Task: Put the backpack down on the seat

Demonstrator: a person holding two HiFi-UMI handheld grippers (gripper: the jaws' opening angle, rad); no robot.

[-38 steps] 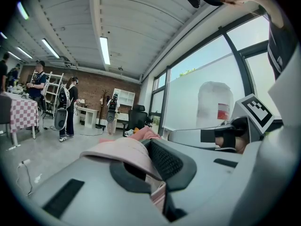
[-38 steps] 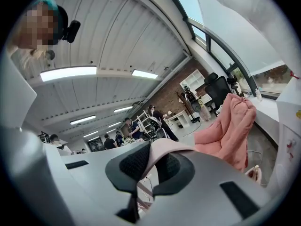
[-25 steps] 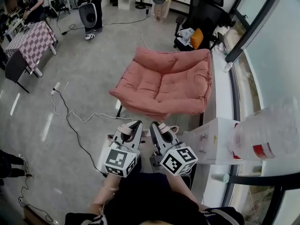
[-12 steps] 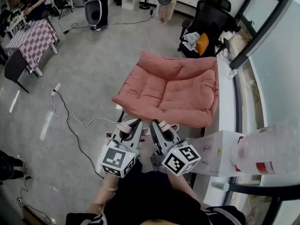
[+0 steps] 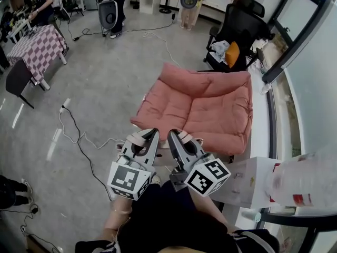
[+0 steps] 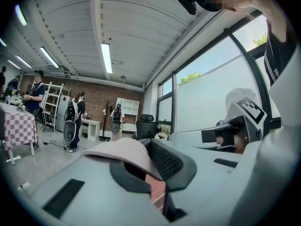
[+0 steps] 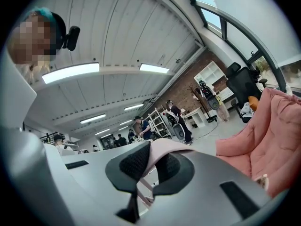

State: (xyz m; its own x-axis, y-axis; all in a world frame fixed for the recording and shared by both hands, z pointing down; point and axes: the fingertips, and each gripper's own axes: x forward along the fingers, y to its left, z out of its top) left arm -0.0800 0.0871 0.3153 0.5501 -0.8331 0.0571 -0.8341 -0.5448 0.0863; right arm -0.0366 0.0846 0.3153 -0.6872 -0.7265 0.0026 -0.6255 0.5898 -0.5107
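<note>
"Two pink straps — is each tool clamped shut on one?"

"Yes, left tool and right tool both. The backpack hangs beneath them, body hidden, near the seat. It's probably soft and saggy — hold by the straps."

We record the head camera high up, facing steeply down onto the left gripper, the right gripper and the pink seat just ahead. Each gripper camera sits close behind its own jaws, tilted up towards the ceiling (a pink strap fills the near field). All three views share the black office chair.
</note>
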